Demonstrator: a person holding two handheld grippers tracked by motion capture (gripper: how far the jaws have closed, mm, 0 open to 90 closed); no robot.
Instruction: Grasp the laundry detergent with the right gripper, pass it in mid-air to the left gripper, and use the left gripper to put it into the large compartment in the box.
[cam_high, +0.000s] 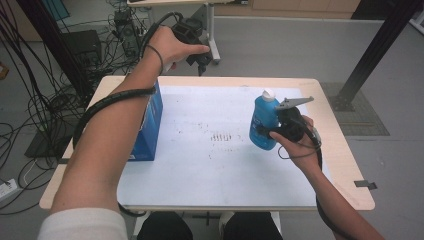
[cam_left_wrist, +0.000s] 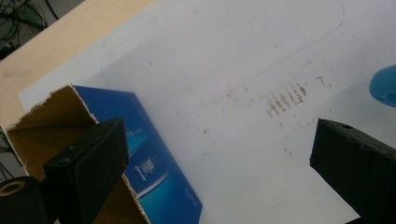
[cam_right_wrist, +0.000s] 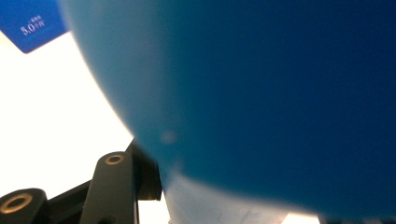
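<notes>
Both grippers are up off the table. Right gripper (cam_high: 274, 131), at about four o'clock from the table's middle in the high view, has its jaws clamped on the lower body of a blue bottle (cam_high: 263, 123) with a white cap; the bottle stands roughly upright in the grip, over the right part of the white sheet (cam_high: 225, 165) that covers the tabletop. In the right gripper view the bottle's blue wall (cam_right_wrist: 261, 102) looms right against the lens, with one black jaw pressed to it at seven o'clock.

Left gripper (cam_high: 199, 59) is held high past the table's far edge, near eleven o'clock in the high view, the person's left hand (cam_high: 172, 45) wrapped around its body. Its jaws stand wide apart with nothing between them; in the left gripper view they frame the sheet from above.

An open blue carton (cam_high: 150, 125) stands at the left side of the sheet, around nine o'clock, partly behind the left forearm. In the left gripper view its torn brown flap and blue side (cam_left_wrist: 159, 163) lie just beside the left-hand jaw, and the bottle's blue edge (cam_left_wrist: 385, 86) peeks in at three o'clock, well apart from the carton.
</notes>
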